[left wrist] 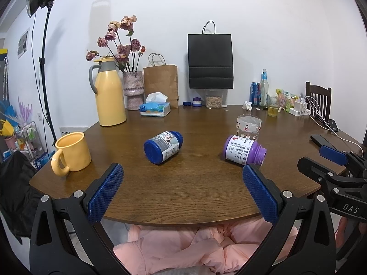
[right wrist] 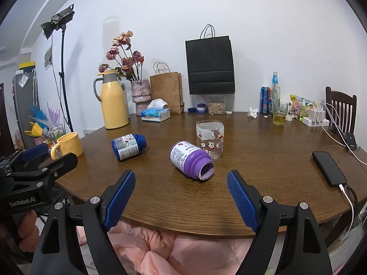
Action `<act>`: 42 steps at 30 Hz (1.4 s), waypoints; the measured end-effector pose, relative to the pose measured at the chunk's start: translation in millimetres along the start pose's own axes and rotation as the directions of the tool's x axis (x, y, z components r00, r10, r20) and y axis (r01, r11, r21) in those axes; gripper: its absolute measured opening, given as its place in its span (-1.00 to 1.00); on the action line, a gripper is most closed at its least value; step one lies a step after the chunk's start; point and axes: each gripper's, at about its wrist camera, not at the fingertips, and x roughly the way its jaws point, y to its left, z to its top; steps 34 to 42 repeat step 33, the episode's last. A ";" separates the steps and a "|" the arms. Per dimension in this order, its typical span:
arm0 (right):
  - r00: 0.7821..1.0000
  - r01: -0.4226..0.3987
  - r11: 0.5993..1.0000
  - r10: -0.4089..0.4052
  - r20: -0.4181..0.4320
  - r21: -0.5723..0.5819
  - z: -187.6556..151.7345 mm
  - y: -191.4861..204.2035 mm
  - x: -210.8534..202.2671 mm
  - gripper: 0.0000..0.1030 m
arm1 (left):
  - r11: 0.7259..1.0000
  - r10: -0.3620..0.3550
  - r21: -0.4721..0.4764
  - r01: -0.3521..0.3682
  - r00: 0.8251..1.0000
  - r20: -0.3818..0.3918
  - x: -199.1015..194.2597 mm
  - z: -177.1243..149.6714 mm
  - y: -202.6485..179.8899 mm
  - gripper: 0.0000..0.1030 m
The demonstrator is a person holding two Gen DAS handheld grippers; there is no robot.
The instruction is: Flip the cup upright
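Cup (right wrist: 209,139): clear, printed with small red-and-white figures, standing on end near the middle of the table, just behind the purple bottle and touching or nearly touching it. Whether its mouth or its base is uppermost cannot be told. No gripper touches it.

Table (right wrist: 263,171): round, dark wood, carrying every item below.

Black bag (right wrist: 209,65): paper, with handles, upright at the far edge against the wall.

Thermos (right wrist: 114,105): yellow with a grey handle, upright at far left.

Brown bag (right wrist: 166,89): paper, upright between the vase and the black bag.

Vase (right wrist: 141,96): pink, holding dried roses, just right of the thermos.

Left gripper (left wrist: 182,168): jaws spread wide, gripping nothing, held over the near table edge and facing the blue bottle.

Right gripper (right wrist: 181,174): jaws likewise spread, gripping nothing, held over the near edge with the purple bottle just ahead.

Mug (left wrist: 73,151): yellow, upright, mouth up, at the left edge, well apart from the cup.

Tissue box (right wrist: 156,114): blue, in front of the brown bag.

Blue bottle (left wrist: 164,147): lying on its side, left of centre.

Purple bottle (right wrist: 190,159): lying on its side, capless, open mouth towards the near edge.

Phone (right wrist: 329,168): black, lying flat at the right edge, white cable plugged in.
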 end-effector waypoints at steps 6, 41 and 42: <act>1.000 -0.001 1.000 0.001 -0.001 0.000 -2.6 0.4 0.9 0.67 | 1.000 0.000 0.001 0.000 1.000 0.000 0.1 -0.2 0.4 1.00; 1.000 -0.003 1.000 0.003 -0.007 0.000 -6.5 2.0 1.9 0.67 | 1.000 0.009 0.002 -0.009 1.000 0.002 1.2 -3.7 0.9 1.00; 1.000 -0.003 1.000 0.003 -0.007 0.000 -6.5 2.0 1.9 0.67 | 1.000 0.009 0.002 -0.009 1.000 0.002 1.2 -3.7 0.9 1.00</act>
